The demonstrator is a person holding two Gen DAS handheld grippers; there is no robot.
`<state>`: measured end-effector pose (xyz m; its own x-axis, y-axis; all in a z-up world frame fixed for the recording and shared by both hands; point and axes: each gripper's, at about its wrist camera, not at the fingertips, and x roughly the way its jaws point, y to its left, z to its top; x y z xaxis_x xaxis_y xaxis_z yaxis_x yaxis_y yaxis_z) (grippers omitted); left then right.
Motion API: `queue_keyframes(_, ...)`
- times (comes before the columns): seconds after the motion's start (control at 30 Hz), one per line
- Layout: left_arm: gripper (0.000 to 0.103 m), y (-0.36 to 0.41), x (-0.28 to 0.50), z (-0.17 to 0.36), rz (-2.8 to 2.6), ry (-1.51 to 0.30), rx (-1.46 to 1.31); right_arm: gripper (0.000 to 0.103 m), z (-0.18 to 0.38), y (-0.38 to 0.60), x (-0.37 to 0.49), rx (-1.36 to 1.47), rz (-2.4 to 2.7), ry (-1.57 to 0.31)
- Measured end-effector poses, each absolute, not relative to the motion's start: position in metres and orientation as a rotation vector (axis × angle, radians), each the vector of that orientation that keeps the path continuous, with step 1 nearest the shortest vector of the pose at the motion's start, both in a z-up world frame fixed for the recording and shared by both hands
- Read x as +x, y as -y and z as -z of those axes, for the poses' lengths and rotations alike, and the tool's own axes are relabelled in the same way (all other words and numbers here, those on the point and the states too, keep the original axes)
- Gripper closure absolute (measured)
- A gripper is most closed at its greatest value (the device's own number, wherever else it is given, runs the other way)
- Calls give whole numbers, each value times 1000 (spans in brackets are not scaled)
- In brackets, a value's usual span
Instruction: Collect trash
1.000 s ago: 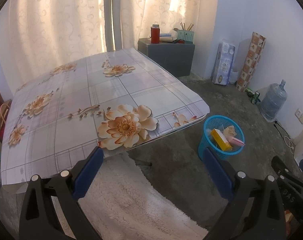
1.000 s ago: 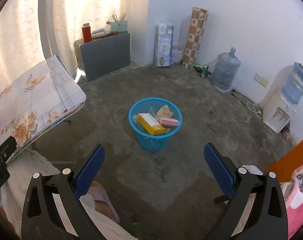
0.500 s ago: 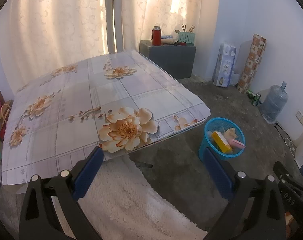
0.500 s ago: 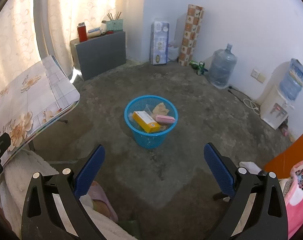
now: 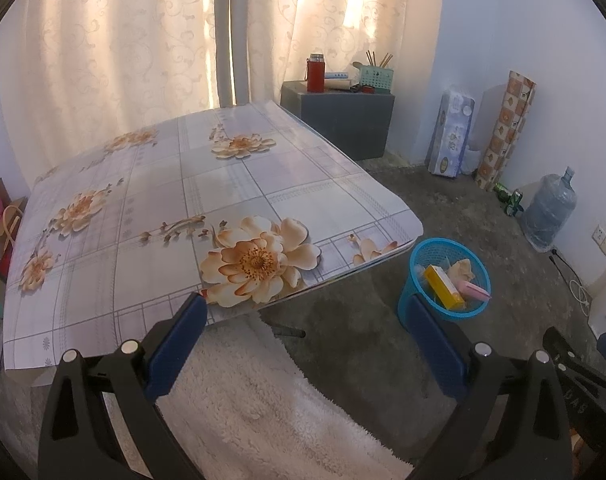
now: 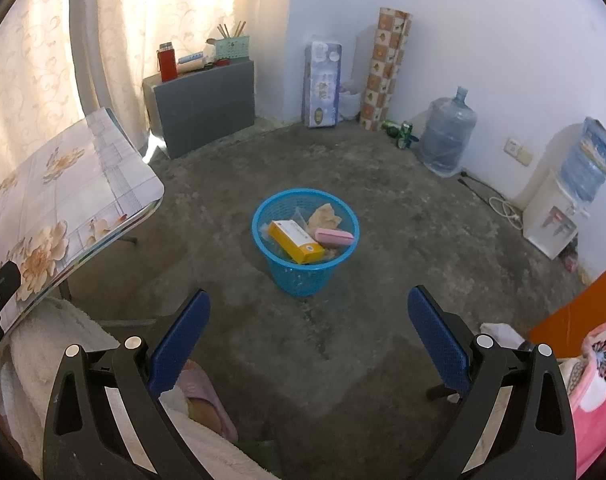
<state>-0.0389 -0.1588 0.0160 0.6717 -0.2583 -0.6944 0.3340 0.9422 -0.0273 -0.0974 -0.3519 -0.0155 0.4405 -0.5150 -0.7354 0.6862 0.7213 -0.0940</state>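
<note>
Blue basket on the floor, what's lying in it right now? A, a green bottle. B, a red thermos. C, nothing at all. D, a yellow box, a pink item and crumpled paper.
D: the right wrist view shows the basket holding a yellow box, a pink item and crumpled paper.

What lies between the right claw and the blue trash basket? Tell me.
Only bare concrete floor. In the right wrist view, the open right claw faces the blue trash basket with nothing on the stretch between them.
</note>
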Motion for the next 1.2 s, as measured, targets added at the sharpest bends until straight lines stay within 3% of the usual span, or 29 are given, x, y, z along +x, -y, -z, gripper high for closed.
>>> queue_keyframes(1.2, 6, 158, -40, -15, 330, -770, 96, 8, 8, 352, -96, 234, 752, -826)
